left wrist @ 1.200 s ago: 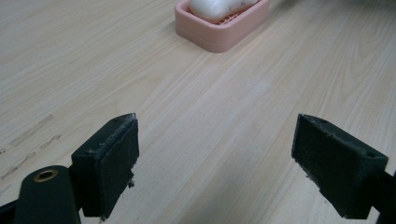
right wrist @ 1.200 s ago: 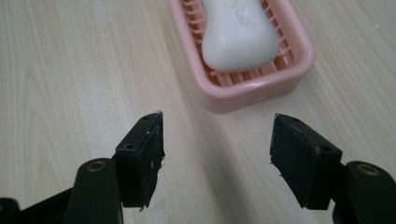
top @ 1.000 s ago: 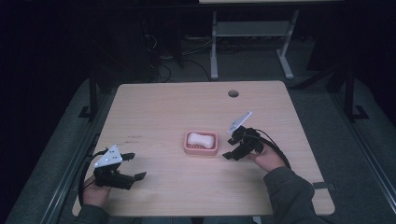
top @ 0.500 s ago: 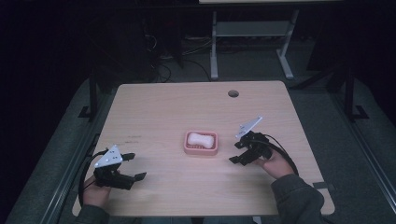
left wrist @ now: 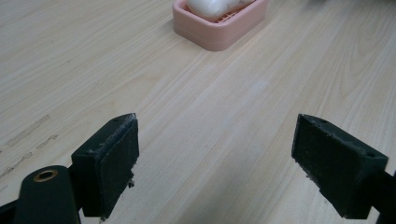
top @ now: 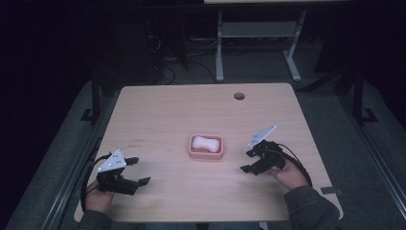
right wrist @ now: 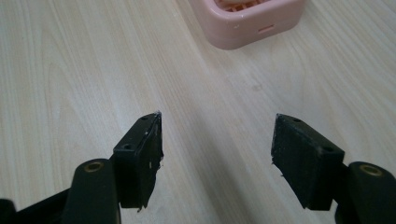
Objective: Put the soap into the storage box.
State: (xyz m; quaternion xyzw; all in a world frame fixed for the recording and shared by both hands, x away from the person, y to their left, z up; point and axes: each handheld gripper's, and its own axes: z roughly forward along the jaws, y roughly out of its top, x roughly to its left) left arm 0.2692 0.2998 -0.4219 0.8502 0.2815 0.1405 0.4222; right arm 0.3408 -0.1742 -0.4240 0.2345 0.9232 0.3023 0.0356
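A pink soap dish (top: 206, 154) sits at the middle of the wooden table, with a white bar of soap (top: 206, 143) lying in it. My right gripper (top: 248, 161) is just right of the dish, open, nothing between its jaws. In the right gripper view the dish (right wrist: 252, 21) lies ahead past the open gripper (right wrist: 217, 149). My left gripper (top: 139, 170) rests near the front left of the table, open and empty. In the left gripper view the dish (left wrist: 219, 28) with the soap (left wrist: 212, 5) is far ahead of the open gripper (left wrist: 215, 158).
The table (top: 167, 110) has a round cable hole (top: 239, 96) near its back edge. Beyond it stands a white metal frame (top: 258, 33) on a dark floor. A dark strip (top: 331, 189) lies at the table's front right corner.
My right gripper has drawn back from the soap dish, moving right and toward the front edge. The left gripper has stayed where it was.
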